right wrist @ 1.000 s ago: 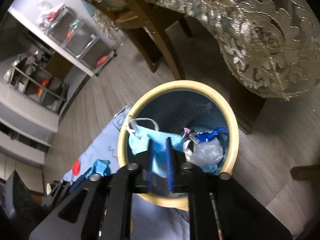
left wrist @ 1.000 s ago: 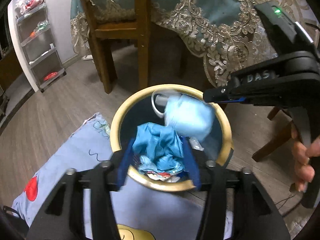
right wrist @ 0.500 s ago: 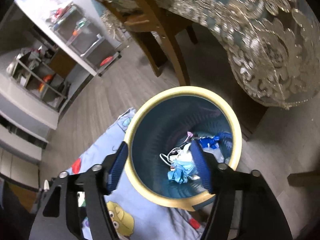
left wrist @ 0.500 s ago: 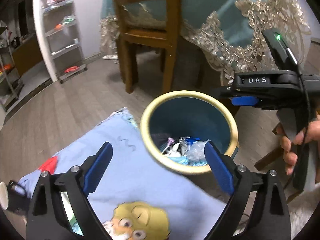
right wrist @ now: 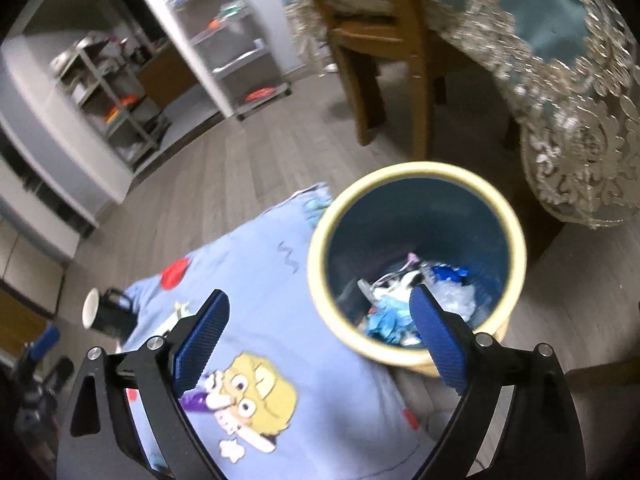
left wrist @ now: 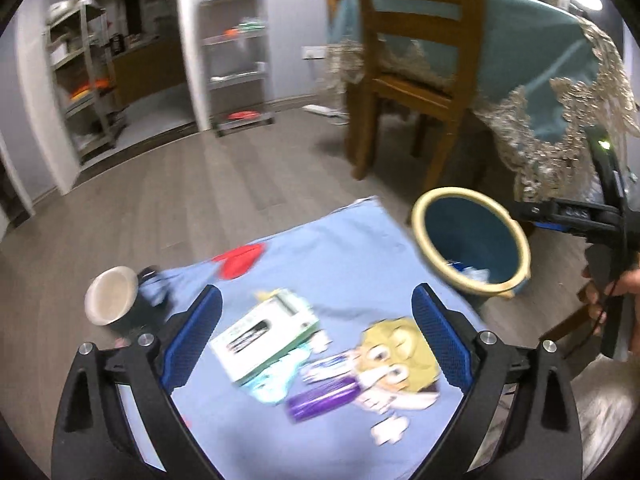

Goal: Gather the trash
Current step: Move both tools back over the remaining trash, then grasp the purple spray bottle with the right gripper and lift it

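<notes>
Trash bin [right wrist: 416, 256] already holds crumpled waste, its rim beside the right gripper's [right wrist: 316, 340] empty, opening jaws; left gripper [left wrist: 316, 340] gapes empty above white carton [left wrist: 266, 334] and purple wrapper [left wrist: 322, 402] on blue cloth [left wrist: 340, 256]; both uncollected.

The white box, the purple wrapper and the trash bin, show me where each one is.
white box [left wrist: 262, 340]: left wrist view, on its top face.
purple wrapper [left wrist: 322, 400]: left wrist view, mid-length on its body.
trash bin [right wrist: 416, 168]: right wrist view, on the far side of its cream rim.
</notes>
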The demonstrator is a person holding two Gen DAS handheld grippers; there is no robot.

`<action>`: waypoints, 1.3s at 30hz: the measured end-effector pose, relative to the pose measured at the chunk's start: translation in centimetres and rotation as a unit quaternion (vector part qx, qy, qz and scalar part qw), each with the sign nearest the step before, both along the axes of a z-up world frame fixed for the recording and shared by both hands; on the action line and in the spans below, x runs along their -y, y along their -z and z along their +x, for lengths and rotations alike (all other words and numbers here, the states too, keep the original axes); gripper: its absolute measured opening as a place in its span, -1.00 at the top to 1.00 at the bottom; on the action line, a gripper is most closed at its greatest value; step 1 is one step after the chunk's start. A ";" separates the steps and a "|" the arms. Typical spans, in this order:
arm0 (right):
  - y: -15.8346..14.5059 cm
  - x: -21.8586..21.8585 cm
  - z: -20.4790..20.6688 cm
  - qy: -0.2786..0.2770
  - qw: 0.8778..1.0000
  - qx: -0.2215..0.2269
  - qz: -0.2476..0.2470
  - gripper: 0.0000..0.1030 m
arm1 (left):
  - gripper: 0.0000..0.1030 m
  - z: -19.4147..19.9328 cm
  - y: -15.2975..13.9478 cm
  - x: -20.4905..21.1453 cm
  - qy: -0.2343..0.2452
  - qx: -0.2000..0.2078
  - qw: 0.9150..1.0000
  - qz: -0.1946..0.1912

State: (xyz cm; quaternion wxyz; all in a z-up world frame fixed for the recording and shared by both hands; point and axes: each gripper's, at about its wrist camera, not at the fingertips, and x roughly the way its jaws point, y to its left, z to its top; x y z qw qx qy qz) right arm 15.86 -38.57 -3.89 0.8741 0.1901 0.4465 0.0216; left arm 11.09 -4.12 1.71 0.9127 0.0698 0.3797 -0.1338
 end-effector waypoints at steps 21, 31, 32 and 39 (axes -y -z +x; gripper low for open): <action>6.7 -19.1 -2.5 -0.268 0.956 -0.045 -0.110 -0.82 | -0.84 -0.3 2.5 -10.6 -0.095 -0.033 0.994 -0.048; 10.7 -25.3 -2.3 -0.397 0.907 -0.043 -0.138 -0.81 | -0.84 1.0 4.5 -11.8 -0.122 -0.083 0.988 -0.036; 11.0 -25.8 -2.4 -0.403 0.903 -0.041 -0.145 -0.78 | -0.84 1.1 4.6 -12.0 -0.124 -0.086 0.988 -0.039; 13.7 -26.7 -2.2 -0.426 0.890 -0.095 -0.134 0.00 | -0.84 1.7 5.1 -12.7 -0.140 -0.100 0.984 -0.045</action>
